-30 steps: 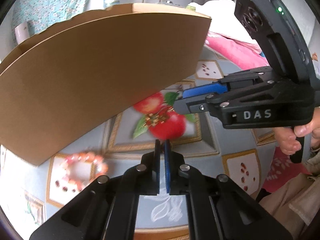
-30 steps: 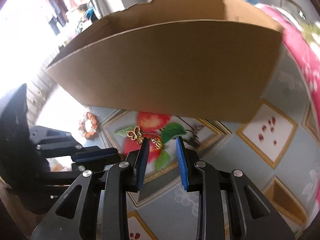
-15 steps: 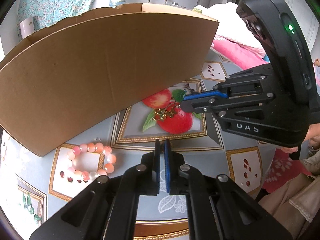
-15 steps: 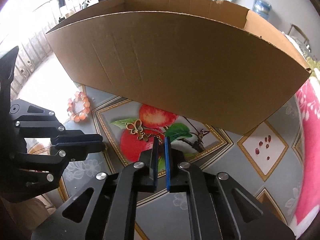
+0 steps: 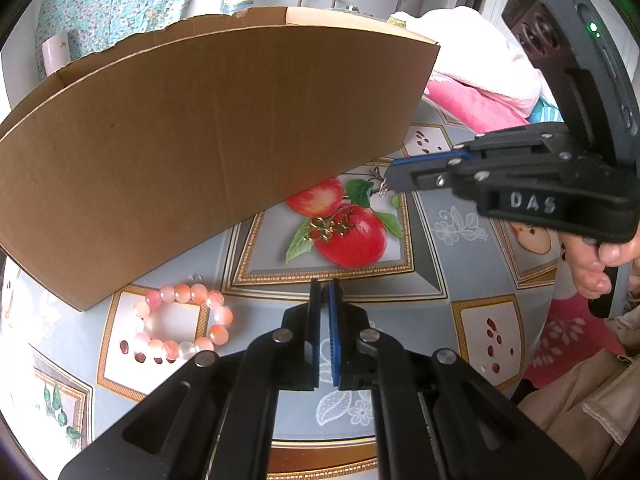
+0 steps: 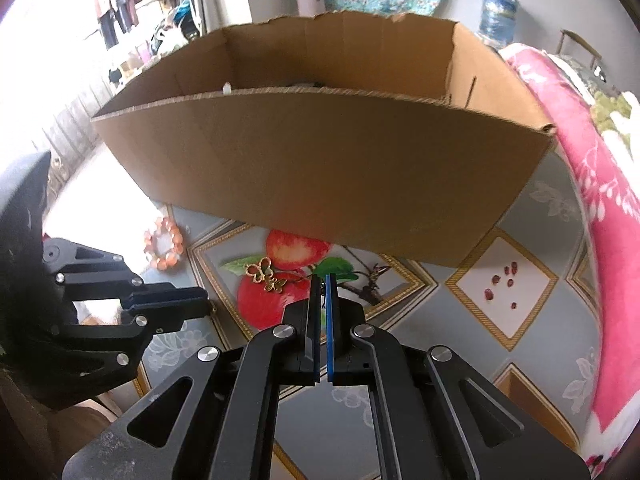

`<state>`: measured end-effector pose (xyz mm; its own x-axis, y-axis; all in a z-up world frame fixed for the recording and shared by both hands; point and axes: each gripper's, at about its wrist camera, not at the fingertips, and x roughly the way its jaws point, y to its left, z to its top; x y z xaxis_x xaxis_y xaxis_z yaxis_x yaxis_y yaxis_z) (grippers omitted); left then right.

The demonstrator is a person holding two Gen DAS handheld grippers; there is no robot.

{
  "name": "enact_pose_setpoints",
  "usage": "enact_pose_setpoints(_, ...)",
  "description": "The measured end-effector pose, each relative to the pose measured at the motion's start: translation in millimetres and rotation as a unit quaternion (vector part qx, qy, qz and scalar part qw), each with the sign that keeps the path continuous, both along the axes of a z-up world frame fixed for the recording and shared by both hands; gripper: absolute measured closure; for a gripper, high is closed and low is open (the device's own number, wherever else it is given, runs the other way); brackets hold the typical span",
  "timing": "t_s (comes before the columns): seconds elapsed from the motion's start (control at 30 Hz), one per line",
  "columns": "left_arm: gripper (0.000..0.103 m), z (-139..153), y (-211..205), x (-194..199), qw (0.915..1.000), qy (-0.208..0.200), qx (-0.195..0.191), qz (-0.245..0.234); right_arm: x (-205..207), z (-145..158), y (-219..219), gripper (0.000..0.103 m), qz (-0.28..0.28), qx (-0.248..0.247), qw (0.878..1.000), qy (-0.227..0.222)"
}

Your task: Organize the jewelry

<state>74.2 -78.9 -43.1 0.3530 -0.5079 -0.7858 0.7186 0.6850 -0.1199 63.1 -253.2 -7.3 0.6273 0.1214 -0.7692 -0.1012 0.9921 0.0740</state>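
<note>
Box fills the 9-to-1 o'clock sector of the left wrist view; near wall edge runs diagonally, bottom corner at 8 o'clock, just beside the bracelet. Top open, rim torn along the far wall. In the right wrist view the box rim sits above the fingertips at 12 o'clock. Bare table between the box wall and both tools, from centre out to 4 o'clock.

Gold butterfly chain lies on the red apple print, centre of the left view; thin links, two butterfly charms. One end runs up to the right hand-held gripper, jaws pinched on it, a small clasp hanging at the tip; charms seem to lie on the table. In the right view the charms sit at 10 o'clock of the tips.

Left hand-held gripper jaws closed, nothing between them, above the cloth. Bracelet: pink, orange and clear beads, flat, at 8 o'clock.
</note>
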Motion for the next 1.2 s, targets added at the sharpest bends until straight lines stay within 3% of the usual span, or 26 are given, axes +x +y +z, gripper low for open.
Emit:
enact_pose_setpoints(0.43,0.100,0,5,-1,1.0000,0.002,-0.006,0.004,-13,11,-31,0.103,-0.013,0.071,0.997,-0.023)
enact_pose_setpoints(0.67,0.101,1,10,0,0.9999,0.004,-0.013,0.010,-10,14,-31,0.103,-0.022,0.078,0.996,-0.027)
enact_pose_setpoints(1.2,0.102,26,46,11,0.9935,0.028,-0.107,0.028,-16,24,-44,0.103,-0.028,0.117,0.992,-0.048)
